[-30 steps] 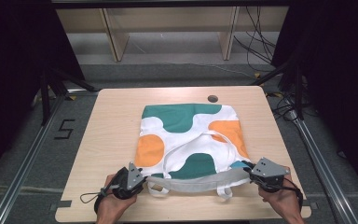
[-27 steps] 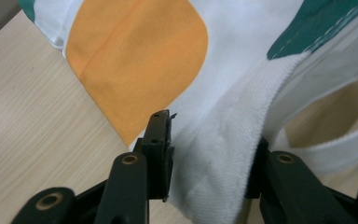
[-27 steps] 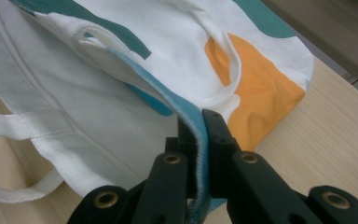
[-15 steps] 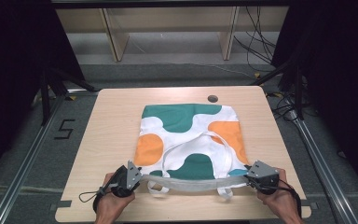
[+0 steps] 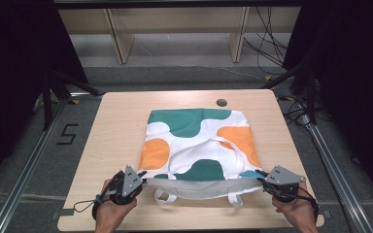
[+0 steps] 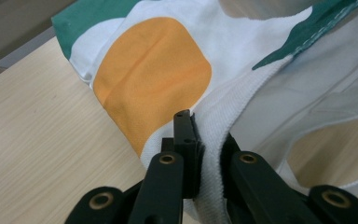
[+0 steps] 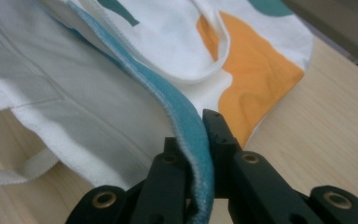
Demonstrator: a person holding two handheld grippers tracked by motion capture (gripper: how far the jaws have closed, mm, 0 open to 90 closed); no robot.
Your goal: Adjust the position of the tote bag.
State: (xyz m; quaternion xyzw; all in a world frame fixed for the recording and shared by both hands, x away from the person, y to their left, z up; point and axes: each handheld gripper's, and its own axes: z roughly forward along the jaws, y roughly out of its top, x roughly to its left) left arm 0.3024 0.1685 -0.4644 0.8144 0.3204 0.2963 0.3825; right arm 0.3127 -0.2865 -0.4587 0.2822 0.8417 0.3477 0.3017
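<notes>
Because the white cotton tote bag with green and orange blobs [image 5: 199, 145] is lying flat at the table's [image 5: 116, 126] centre, the left gripper [image 5: 143, 179] and right gripper [image 5: 260, 178] are clamping its near hem corners, seemingly readying a fold.

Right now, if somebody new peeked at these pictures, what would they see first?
First, the big cloth bag with green, orange and white blobs, lying flat in the middle of the wooden table. Next, the two black tongs at its near edge: the left tongs pinch the bag's white hem at one corner, and the right tongs pinch the blue-edged hem at the other. Two white handles dangle below that lifted edge.
</notes>
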